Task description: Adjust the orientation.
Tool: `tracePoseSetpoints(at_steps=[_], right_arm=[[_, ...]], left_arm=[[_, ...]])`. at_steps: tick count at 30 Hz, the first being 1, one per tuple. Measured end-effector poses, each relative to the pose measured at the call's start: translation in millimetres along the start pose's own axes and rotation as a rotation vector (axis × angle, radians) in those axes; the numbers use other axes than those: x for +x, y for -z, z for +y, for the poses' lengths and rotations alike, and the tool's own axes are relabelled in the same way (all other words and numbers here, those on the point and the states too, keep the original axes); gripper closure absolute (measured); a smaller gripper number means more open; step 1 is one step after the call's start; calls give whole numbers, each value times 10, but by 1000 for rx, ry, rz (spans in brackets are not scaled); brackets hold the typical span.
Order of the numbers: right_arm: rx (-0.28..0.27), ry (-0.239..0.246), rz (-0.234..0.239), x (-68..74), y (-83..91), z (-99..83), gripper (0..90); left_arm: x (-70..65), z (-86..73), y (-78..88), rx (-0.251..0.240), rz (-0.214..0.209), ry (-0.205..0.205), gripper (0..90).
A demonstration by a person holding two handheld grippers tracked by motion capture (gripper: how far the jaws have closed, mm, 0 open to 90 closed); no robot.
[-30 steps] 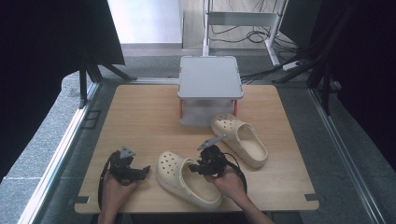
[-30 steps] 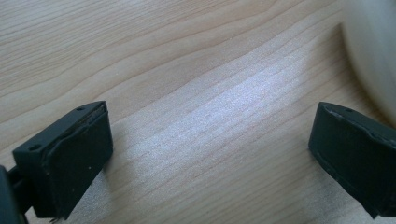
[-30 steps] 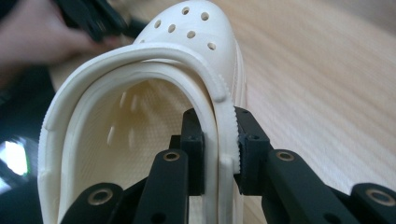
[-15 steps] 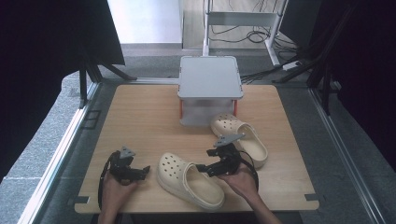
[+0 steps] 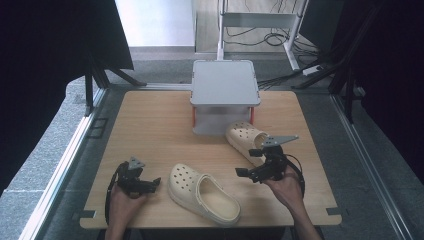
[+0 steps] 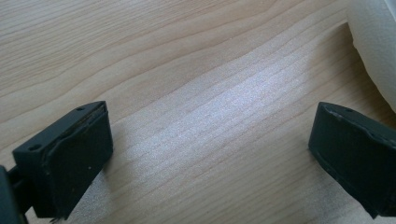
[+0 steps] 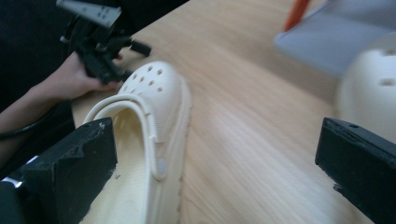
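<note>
Both tongs, left [image 5: 155,183] and right [image 5: 241,172], are shown spread and empty, the right just opened at three o'clock of the near clog [image 5: 202,192] on the surface [image 5: 150,125].

We see the cream foam clog with holes [image 5: 202,193] lying on the light wooden table [image 5: 150,130] between our left gripper [image 5: 156,183] and right gripper [image 5: 245,173]. Just beyond the right gripper lies a second cream clog [image 5: 245,138], touching the grey lidded box [image 5: 225,97] behind it.
</note>
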State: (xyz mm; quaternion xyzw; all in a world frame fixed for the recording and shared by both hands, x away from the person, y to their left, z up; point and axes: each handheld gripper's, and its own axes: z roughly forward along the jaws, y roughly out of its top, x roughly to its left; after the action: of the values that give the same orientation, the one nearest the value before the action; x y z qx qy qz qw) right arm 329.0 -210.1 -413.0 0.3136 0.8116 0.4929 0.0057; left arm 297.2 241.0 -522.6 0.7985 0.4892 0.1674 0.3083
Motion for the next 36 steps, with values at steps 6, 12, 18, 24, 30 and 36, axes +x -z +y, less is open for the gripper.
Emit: tracePoseSetpoints(at_steps=[6,12,18,24,30,36], right_arm=[[-44,-27,-48,-182,295,13,0],[-9,-40,-207,-560,430,26,0],[14,-54,-326,-939,395,5,26],[66,-54,-375,-1185,233,39,178],[144,-33,-373,-1310,37,59,399],[174,-62,-338,-1366,-60,80,560]], left_arm=[[-1,0,0,-1,0,1,0],[-1,0,-1,-2,0,2,0],[0,0,0,0,0,1,0],[0,0,0,-1,0,1,0],[0,0,0,-1,0,1,0],[-1,0,-1,-1,0,1,0]])
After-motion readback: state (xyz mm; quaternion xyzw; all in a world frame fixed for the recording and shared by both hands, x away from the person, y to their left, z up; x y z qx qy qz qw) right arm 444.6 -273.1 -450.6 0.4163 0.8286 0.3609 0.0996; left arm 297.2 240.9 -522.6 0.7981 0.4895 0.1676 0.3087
